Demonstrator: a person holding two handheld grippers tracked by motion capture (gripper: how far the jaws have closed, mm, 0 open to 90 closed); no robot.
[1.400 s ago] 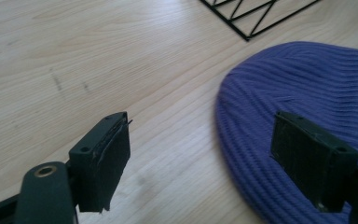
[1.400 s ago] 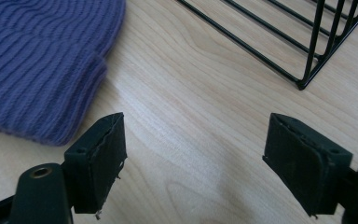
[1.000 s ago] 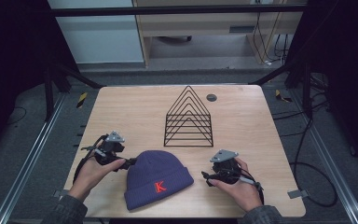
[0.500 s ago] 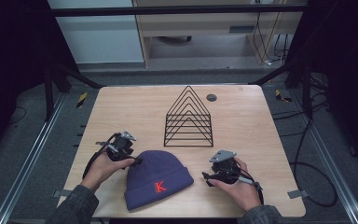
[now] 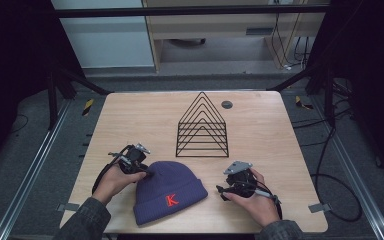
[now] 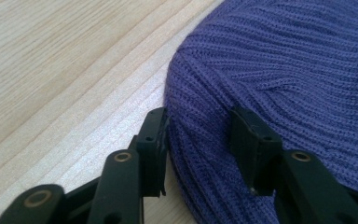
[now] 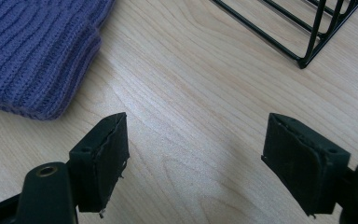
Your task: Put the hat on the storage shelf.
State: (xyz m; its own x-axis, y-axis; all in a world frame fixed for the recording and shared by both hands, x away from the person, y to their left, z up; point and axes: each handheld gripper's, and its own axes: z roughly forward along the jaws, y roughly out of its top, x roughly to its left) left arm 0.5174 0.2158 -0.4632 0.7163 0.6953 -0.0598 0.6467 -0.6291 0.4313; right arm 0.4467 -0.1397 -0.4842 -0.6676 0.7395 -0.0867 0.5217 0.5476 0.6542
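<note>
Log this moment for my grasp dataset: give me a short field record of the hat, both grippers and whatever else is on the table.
hat: purple knit beanie with a red K, flat at the table's near edge
left gripper: jaws have just been closing on the beanie's rim, a fold of knit between them
right gripper: open, above bare wood beside the beanie's cuff, holding nothing
rack: black wire rack, triangular frames, behind the beanie, apart from it
table: light wood
other: small dark round disc near the far edge
</note>
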